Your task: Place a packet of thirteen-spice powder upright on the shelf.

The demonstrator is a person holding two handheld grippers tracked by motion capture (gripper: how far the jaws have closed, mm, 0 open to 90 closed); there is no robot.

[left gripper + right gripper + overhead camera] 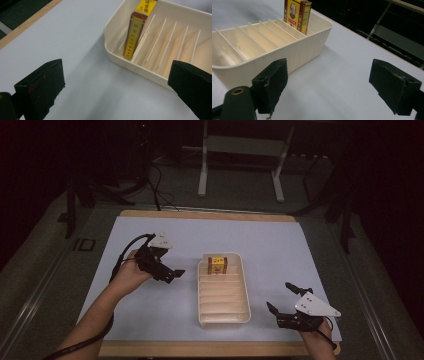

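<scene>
Dark floor and the legs of a metal stand lie beyond the table [150, 320], whose pale blue top has a wooden edge showing at the near and far sides.

A cream tray [246, 292] with thin dividers sits between the two grippers. Standing upright in its farthest slot is a small box [217, 265], red-brown at the edges with a yellow face.

From the left gripper [172, 274], held in the person's left hand [131, 272], the tray lies just ahead and to the right, close but not touching. Its jaws stand wide apart with nothing between them. In the left gripper view the tray's rounded corner [110, 50] lies ahead between the jaws, nearer the right one, and the box [133, 37] stands on end just inside that corner, leaning slightly against a divider.

The right gripper [281, 299] hovers near the table's front edge, with the tray off to its left and apart from it. Its jaws too are spread wide and hold nothing. In the right gripper view the tray's long wall [294, 53] runs away past the left jaw, and the box [297, 15] stands at the far end, a portrait showing on its yellow face.
</scene>
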